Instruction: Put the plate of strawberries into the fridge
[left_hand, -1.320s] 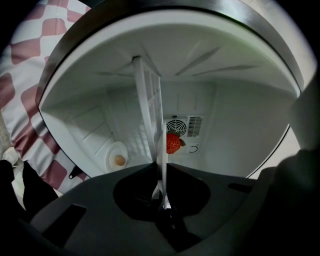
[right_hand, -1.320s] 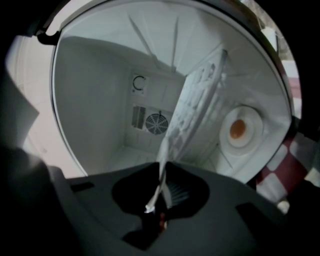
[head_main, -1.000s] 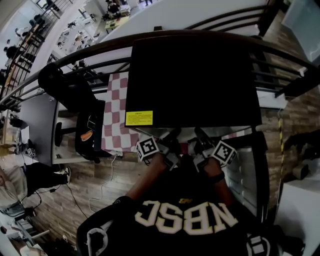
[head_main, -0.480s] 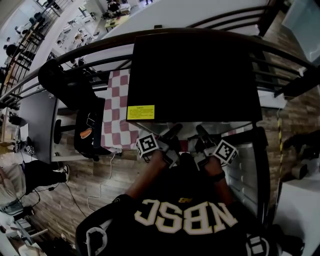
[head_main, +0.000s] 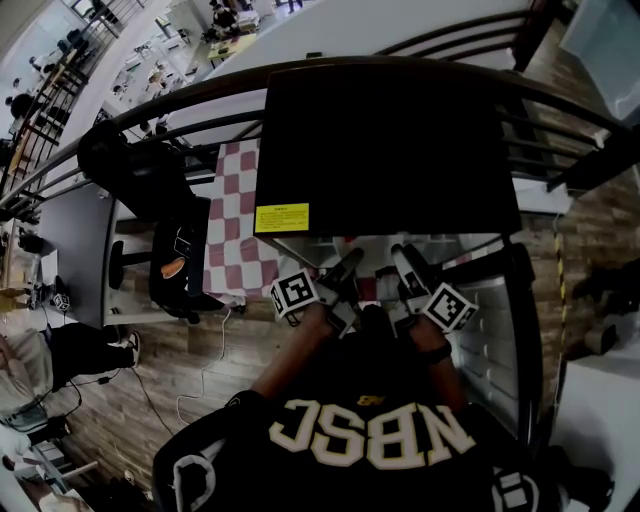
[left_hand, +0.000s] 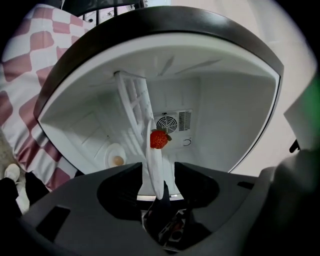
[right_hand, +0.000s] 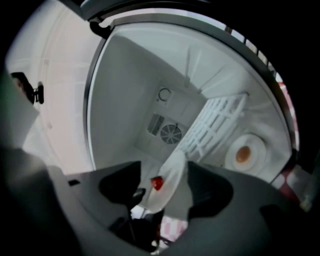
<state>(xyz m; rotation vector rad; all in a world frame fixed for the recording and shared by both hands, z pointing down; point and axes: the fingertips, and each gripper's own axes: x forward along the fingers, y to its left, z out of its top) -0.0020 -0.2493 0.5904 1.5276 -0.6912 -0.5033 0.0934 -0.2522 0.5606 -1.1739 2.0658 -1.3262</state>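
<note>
Plate of strawberries (left_hand: 150, 161) just inside the fridge (left_hand: 225, 115), edge-on between the jaws. Just sprung wide on left gripper (left_hand: 157, 171) and right gripper (right_hand: 164, 172), pads off the rim, letting go, likely to leave it there.

The black-topped mini fridge (head_main: 390, 150) stands on the red-and-white checked cloth (head_main: 232, 220), which spreads out at its 9 o'clock in the head view. Inside, the white round plate (left_hand: 152, 167) sits at the front end of the white wire shelf (left_hand: 131, 102), with the red strawberry (left_hand: 159, 139) on it. In the left gripper view, the round fan vent (left_hand: 169, 122) is at the strawberry's 1 o'clock and the small white saucer (left_hand: 114, 156) at its 8 o'clock.
</note>
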